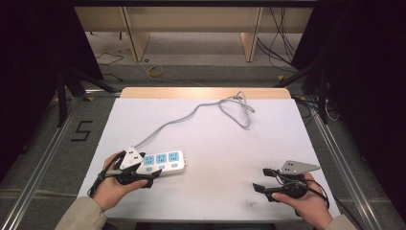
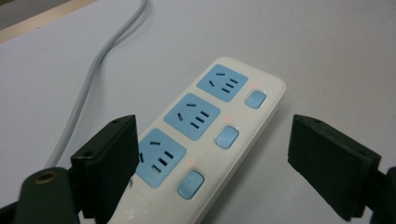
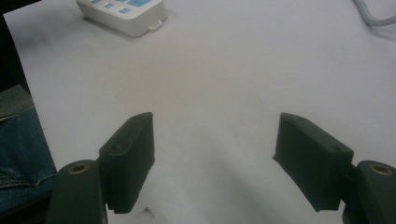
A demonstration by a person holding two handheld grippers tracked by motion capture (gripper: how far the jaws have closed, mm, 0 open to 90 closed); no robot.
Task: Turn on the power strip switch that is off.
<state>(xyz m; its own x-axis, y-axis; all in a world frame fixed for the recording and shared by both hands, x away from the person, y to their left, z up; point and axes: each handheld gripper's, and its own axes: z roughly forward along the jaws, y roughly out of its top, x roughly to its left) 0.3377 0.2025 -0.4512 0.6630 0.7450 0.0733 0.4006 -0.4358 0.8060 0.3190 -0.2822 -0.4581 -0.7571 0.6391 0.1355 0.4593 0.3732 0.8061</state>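
**Left gripper spread wide over the near end of the power strip**

At the left of the high view, the left gripper [image 1: 143,178] sits in the person's left hand [image 1: 112,187] at the near-left part of the table [image 1: 215,143]. Its jaws stand fully apart. In the left gripper view they straddle the near end of the power strip [image 2: 205,135]: one pad overlaps the strip's left edge in the picture, though whether it touches cannot be told, and the other stands clear of it to the right. Nothing is clamped.

The power strip [image 1: 163,162] is a white bar with three blue sockets in a row and a blue switch beside each. It lies flat, just ahead of the left gripper. Its long axis runs roughly left to right across the table, slightly angled; the free end points right toward the table's middle. From the end by the left hand, the grey cable [image 1: 191,115] leaves and runs away toward the far edge, looping there.

At the right, the right gripper [image 1: 264,179] is held low over bare table in the right hand [image 1: 301,199], well apart from the strip. Its jaws are wide apart and hold nothing.

The table top is plain white with a wooden far edge. Beyond it lie a grey floor, loose wires and wooden furniture legs; dark drapes flank both sides.
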